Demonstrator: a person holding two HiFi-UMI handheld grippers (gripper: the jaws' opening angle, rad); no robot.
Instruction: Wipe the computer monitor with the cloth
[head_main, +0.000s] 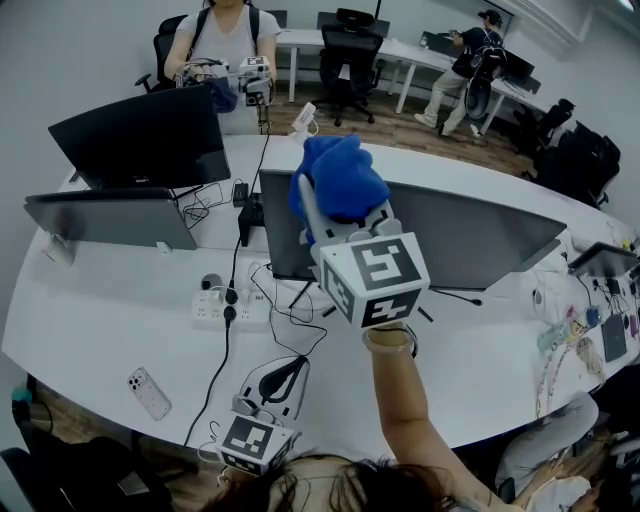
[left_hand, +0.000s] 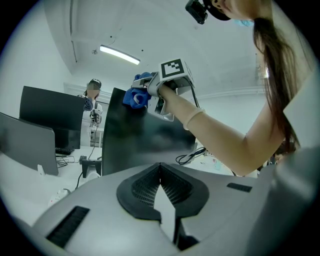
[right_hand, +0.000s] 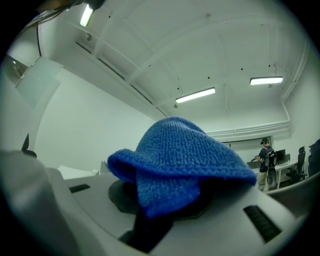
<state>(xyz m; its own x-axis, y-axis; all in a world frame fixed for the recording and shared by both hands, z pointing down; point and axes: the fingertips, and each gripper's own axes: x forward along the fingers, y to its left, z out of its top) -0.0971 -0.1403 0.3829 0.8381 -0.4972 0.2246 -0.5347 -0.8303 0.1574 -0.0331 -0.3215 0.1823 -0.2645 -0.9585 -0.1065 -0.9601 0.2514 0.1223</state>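
Head view: my right gripper (head_main: 342, 222) holds the bunched blue microfibre cloth (head_main: 340, 178) at the top left edge of the wide dark flat monitor (head_main: 480, 240). A white power strip (head_main: 222, 306) and black cables (head_main: 268, 287) crowd its foot.

Left gripper view: my left gripper (left_hand: 161, 171) is pinched together, empty, facing the screen.

Right gripper view: the jaws clamp the cloth, which blocks my sight of the monitor.

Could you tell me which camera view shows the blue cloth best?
The right gripper view: the cloth looms large, weave clear, held in the jaws. The head view shows it bunched at the top edge of the monitor; the left gripper view, only small.
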